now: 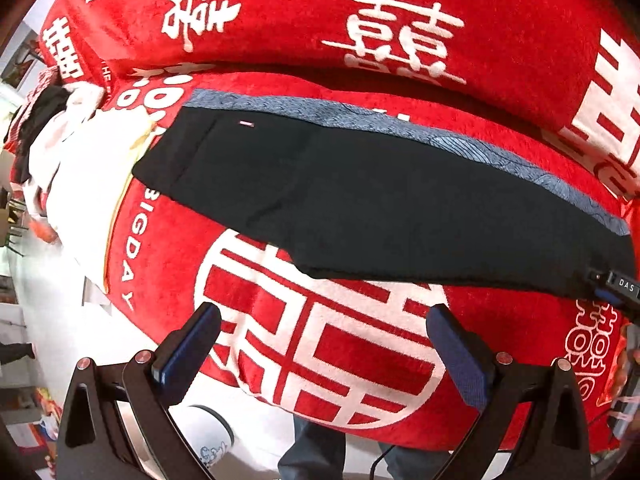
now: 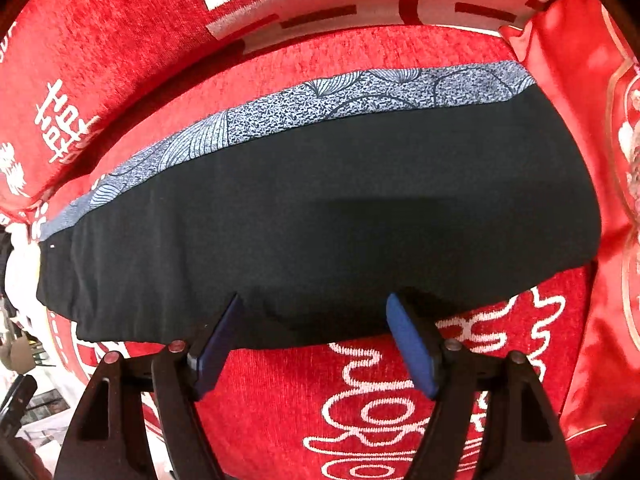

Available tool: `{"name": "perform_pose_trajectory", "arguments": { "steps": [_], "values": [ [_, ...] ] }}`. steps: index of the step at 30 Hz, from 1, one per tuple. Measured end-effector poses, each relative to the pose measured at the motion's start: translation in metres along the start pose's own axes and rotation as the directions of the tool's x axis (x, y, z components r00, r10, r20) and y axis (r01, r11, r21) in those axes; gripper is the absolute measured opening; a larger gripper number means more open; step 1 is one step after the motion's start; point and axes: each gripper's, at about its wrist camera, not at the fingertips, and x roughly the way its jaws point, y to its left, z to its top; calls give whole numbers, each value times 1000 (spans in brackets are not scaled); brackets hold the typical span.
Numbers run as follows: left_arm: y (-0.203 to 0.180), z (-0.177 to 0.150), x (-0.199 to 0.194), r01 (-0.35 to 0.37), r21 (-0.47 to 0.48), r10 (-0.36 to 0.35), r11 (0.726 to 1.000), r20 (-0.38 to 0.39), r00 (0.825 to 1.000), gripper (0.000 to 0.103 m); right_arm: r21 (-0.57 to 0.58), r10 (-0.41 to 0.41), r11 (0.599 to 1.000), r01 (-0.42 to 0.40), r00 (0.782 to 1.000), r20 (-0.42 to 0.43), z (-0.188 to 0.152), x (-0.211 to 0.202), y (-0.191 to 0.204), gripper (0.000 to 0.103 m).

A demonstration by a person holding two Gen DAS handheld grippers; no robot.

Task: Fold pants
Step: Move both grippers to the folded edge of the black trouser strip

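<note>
The black pants (image 1: 360,200) lie flat and long across the red blanket (image 1: 320,360), a blue patterned strip (image 2: 280,108) along their far edge. My left gripper (image 1: 324,320) gapes wide, empty — my right gripper (image 2: 314,308) likewise, fingertips at the near hem.

Red plush cover (image 1: 360,360) w/ white double-happiness characters fills most of both views; big round white emblem at lower centre of left wrist view, "BIGDAY" lettering running down its left side. Red back cushion (image 1: 360,20), same print, across top of frame. White cloth (image 1: 80,184) piled at mid left, w/ a dark garment (image 1: 44,108) bunched just above it, upper left. White cup-like object (image 1: 210,436) at bottom left, poss. a mug, blurred. Right wrist view: shiny red satin cushion (image 2: 576,120) w/ gold trim along right edge, touching the plush cover.
</note>
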Motion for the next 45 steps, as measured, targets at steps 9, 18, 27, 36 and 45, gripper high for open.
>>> {"name": "perform_pose_trajectory", "arguments": {
  "steps": [9, 18, 27, 36, 45],
  "values": [
    [-3, 8, -5, -11, 11, 11, 1000, 24, 1000, 103, -29, 5, 1000, -5, 1000, 6, -2, 0, -1, 80],
    [3, 39, -25, -42, 46, 37, 998, 100, 994, 103, -11, 19, 1000, -19, 1000, -2, -3, -3, -7, 80],
    [-2, 80, -31, -82, 76, 68, 994, 162, 984, 103, 118, -4, 993, -3, 998, 65, -3, -21, -48, 80],
    [-82, 77, 17, -10, 241, -11, 971, 83, 996, 103, 304, 206, 923, -234, 971, 122, -29, -26, -91, 80],
    [-216, 72, 53, 149, 389, -186, 909, 59, 981, 103, 410, 298, 830, -379, 921, 250, -61, -20, -129, 56]
  ]
}}
